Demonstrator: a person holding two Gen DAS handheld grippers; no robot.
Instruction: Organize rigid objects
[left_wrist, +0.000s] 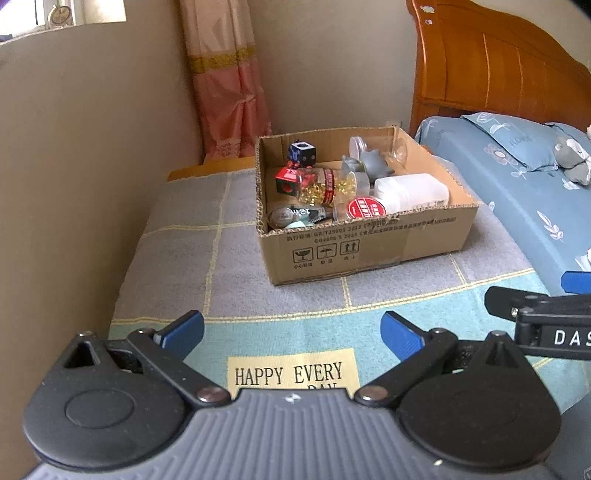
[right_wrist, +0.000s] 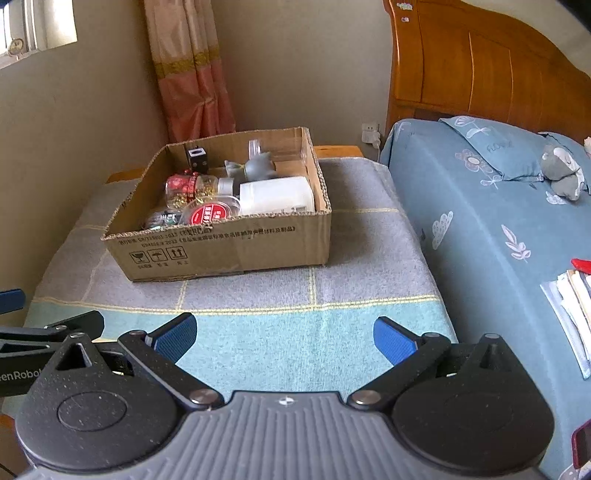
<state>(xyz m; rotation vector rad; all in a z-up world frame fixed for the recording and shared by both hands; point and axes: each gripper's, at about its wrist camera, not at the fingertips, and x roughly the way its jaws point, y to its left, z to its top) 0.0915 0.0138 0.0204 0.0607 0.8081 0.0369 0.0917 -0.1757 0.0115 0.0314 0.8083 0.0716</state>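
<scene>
Sitting in the cardboard box (left_wrist: 369, 243) on the cloth-covered bench (left_wrist: 221, 266): rigid things, packed touching. Lying on its side, the clear bottle of golden capsules (left_wrist: 328, 186), probably light, smooth, slippery; better gripping across the red band. Beside it, the white plastic bottle (left_wrist: 413, 192), stiff, likely light, wide for the jaws. At the back, a clear glass (left_wrist: 397, 147), judging fragile. Hovering well apart from the box, left claw (left_wrist: 291, 332) and right claw (right_wrist: 284, 338), both gaping wide, holding nothing.
</scene>
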